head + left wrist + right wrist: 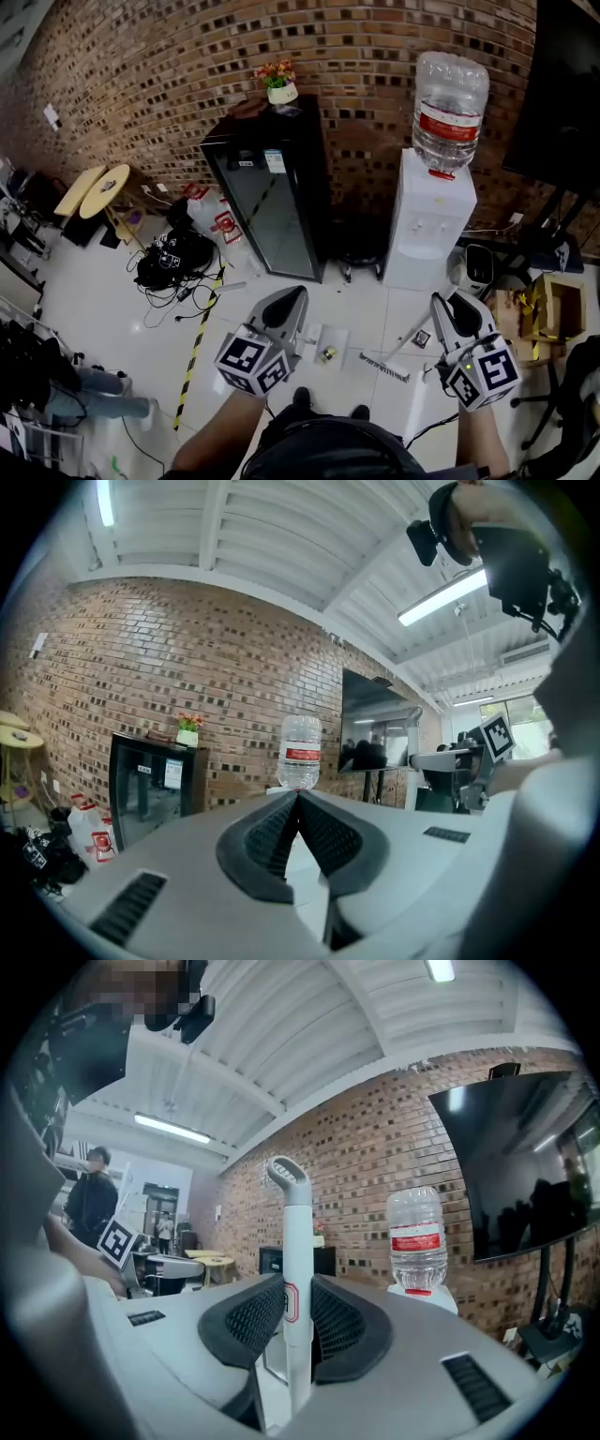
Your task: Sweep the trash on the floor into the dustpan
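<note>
White tiled floor [84, 309] meeting a brick wall [141, 84].
Along the floor's wall edge stand a black cabinet [272, 202] and a white water dispenser [427, 234]. A black bag with cables [173, 261] lies toward the left edge, near a yellow-black tape stripe [197, 342]. Near the middle rest a white dustpan [330, 339] and the head of a broom [384, 368].

We see the room lit evenly from above. A fluorescent tube [441, 597] burns overexposed in the left gripper view, and another tube [173, 1129] glows in the right gripper view. In the head view the white floor tiles [94, 300] shine bright, while the corners fall off to black. Both gripper views bend the brick wall [141, 667] strongly toward their dark rims. The broom handle [298, 1269] is sharp against the softer grey foreground. The television [525, 1176] carries pale reflections.
</note>
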{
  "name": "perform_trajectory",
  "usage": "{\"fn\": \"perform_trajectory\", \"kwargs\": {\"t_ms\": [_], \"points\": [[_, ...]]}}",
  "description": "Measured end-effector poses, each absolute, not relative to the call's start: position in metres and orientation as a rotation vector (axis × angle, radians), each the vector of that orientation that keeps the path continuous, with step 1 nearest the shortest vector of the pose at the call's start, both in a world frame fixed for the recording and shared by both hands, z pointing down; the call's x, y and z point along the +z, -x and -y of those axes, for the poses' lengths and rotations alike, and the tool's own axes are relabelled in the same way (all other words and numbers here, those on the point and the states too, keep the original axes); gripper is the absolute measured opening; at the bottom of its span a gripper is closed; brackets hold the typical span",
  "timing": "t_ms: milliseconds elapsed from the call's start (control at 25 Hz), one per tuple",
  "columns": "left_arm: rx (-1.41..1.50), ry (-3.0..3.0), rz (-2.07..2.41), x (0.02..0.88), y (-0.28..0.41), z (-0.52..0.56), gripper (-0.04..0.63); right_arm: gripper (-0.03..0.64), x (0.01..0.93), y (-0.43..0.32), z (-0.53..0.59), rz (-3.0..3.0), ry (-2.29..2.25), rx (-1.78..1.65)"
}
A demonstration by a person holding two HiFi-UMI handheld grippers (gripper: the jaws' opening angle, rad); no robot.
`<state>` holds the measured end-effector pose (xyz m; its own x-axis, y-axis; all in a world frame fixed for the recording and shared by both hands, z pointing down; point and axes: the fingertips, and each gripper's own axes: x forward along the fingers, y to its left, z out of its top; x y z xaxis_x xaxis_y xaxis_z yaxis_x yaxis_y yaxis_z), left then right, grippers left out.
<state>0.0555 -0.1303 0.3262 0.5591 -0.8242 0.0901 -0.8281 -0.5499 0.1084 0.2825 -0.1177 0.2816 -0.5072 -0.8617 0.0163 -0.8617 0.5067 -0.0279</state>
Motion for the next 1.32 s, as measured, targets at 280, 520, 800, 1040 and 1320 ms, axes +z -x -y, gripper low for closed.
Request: {"fn": "perform_trajectory", "kwargs": {"t_ms": [280, 520, 800, 1040, 1320], "points": [[-0.010, -2.651, 1.380, 0.319, -0.045, 0.125, 0.003, 0.109, 0.276, -0.285, 0.111, 2.682, -1.633, 0.017], [0.017, -2.650, 1.378, 0.314, -0.009, 0.128, 0.003, 0.109, 0.270, -0.269, 0.107, 2.642, -1.700, 0.022], [0.002, -2.711, 1.309, 0.305, 0.001, 0.129, 0.003, 0.109, 0.264, -0.252, 0.106, 2.630, -1.731, 0.040], [-0.013, -2.715, 1.320, 0.298, 0.012, 0.132, 0.003, 0.109, 0.263, -0.244, 0.108, 2.610, -1.769, 0.064], [0.014, -2.684, 1.313, 0.309, 0.027, 0.144, 0.003, 0.109, 0.261, -0.228, 0.109, 2.606, -1.779, 0.061]]}}
